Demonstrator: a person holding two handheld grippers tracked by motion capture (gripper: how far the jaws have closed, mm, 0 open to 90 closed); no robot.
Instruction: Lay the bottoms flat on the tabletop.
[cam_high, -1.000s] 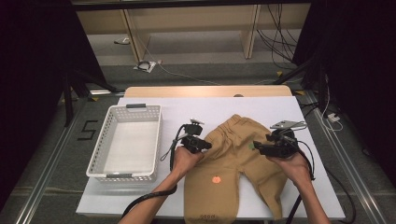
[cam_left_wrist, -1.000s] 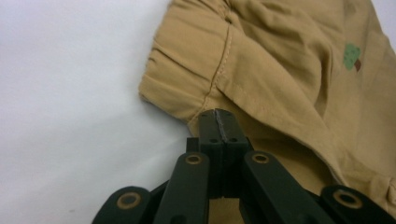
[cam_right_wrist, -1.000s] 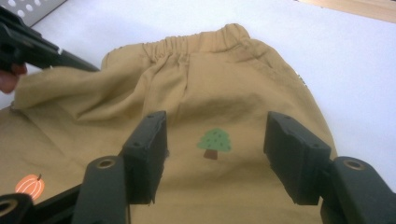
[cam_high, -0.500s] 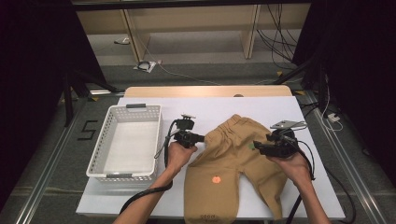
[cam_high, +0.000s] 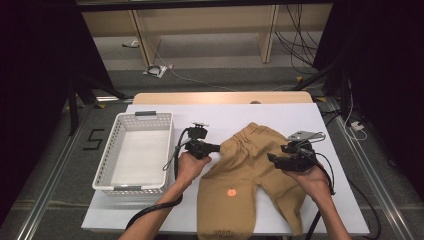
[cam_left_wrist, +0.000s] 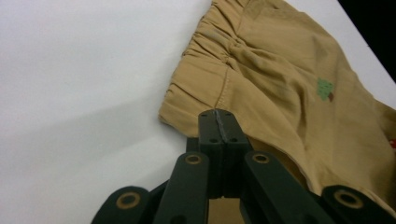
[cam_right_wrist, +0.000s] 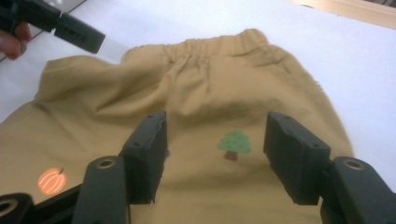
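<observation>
Trousers (cam_high: 250, 170): tan, lying centre frame, legs getting cut off at the bottom edge
Left gripper (cam_left_wrist: 218, 122): jaws pressing together at the waistband edge; pinched cloth hard to make out
Right gripper (cam_right_wrist: 215, 154): jaws standing wide, hovering over the seat

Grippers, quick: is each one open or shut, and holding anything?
Left gripper: shut, nipping the edge of the tan trousers.
Right gripper: open over the trousers, holding nothing.

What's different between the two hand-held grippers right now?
The left gripper has its jaws shut at the edge of the tan trousers near the waistband; the right gripper has its jaws open, apart over the little tree print. The right gripper carries a grey plate on top. Both are black and held over the trousers.
</observation>
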